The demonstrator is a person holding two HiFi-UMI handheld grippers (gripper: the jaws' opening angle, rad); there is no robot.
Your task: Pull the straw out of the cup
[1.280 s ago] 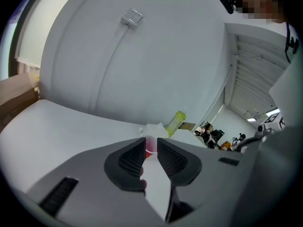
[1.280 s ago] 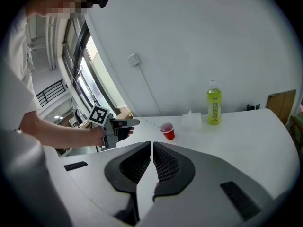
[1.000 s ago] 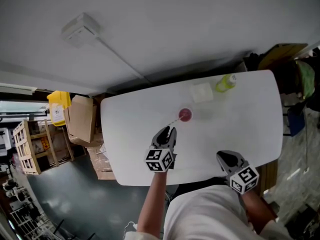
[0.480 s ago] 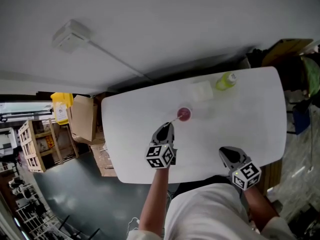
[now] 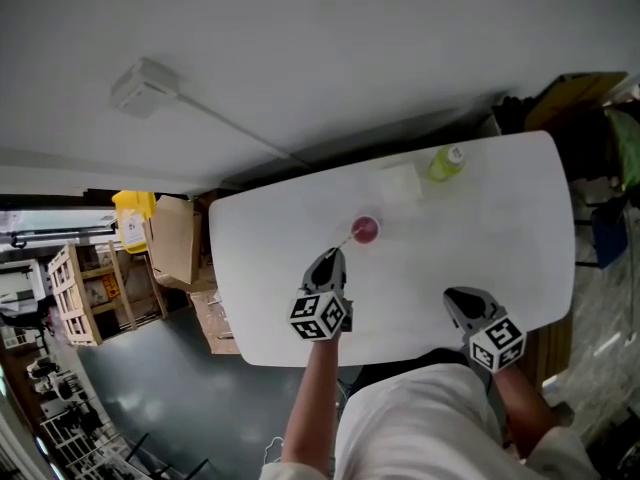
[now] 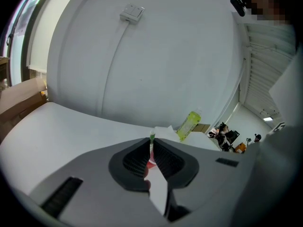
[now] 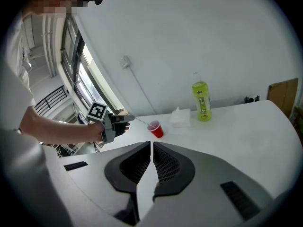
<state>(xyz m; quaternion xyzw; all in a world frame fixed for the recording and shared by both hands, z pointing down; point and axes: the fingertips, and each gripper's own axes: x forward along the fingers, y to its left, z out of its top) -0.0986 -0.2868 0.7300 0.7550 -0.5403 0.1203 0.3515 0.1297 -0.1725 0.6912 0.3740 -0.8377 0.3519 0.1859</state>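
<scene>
Straw (image 5: 346,239) leans toward seven o'clock from the red cup (image 5: 365,230) on the tabletop (image 5: 500,218); left gripper (image 6: 152,148) fingers have just closed, pinching it; right gripper (image 7: 151,150) fingers together, empty; green bottle (image 7: 200,101) at two o'clock, label unreadable

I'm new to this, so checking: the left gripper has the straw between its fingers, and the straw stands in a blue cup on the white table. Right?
The cup is red, not blue; the right gripper view shows it. The rest holds: the left gripper, its fingers having just been closing, has the straw between them, and the cup stands on the white table.
</scene>
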